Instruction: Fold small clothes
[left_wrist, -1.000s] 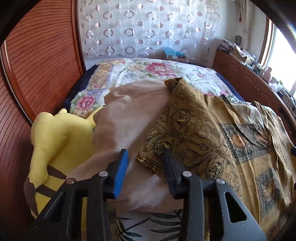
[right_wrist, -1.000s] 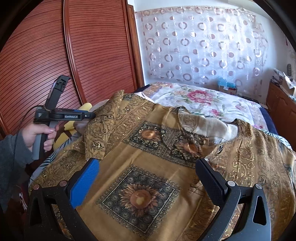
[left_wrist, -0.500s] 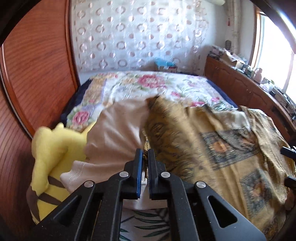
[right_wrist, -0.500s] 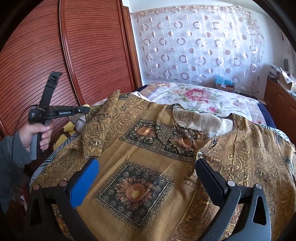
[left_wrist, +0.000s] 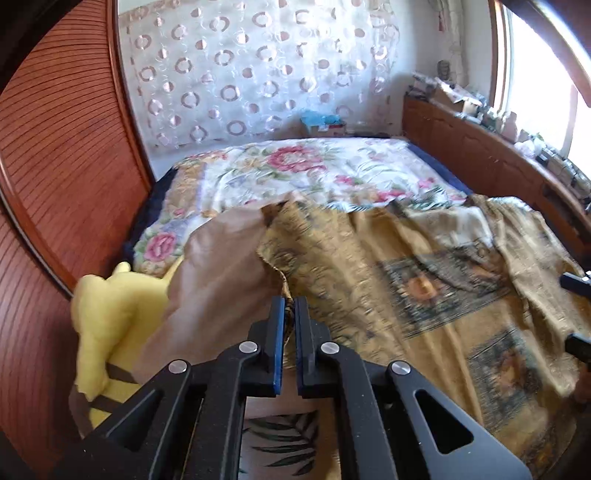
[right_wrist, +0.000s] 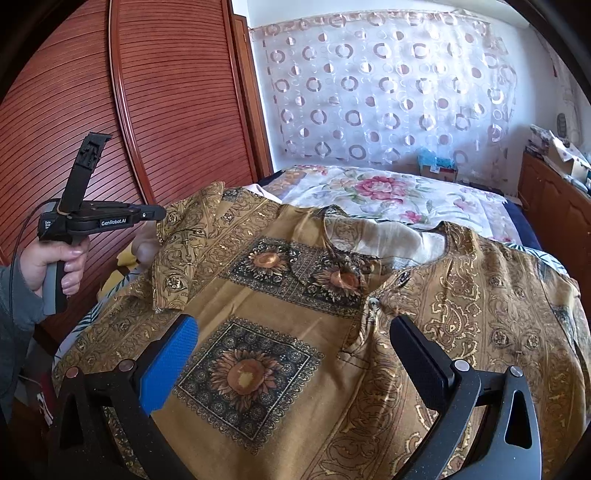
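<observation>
A mustard-brown shirt with sunflower panels (right_wrist: 295, 332) lies spread on the bed, front up; it also shows in the left wrist view (left_wrist: 424, 295). Its left sleeve (right_wrist: 188, 254) is lifted and folded inward, its pale beige inner side (left_wrist: 221, 266) showing. My left gripper (left_wrist: 290, 314) is shut on the sleeve's edge; it also shows in the right wrist view (right_wrist: 159, 212), held by a hand. My right gripper (right_wrist: 295, 354) is open and empty, hovering over the shirt's lower front.
A yellow plush toy (left_wrist: 107, 314) lies at the bed's left edge beside the red-brown wardrobe doors (right_wrist: 147, 110). A floral bedspread (right_wrist: 388, 192) covers the far half of the bed. A wooden sideboard (left_wrist: 480, 155) with clutter runs along the right.
My left gripper went from open around the sleeve edge to shut on it, then lifted the sleeve up and inward. The right gripper stayed open and rose slightly.
</observation>
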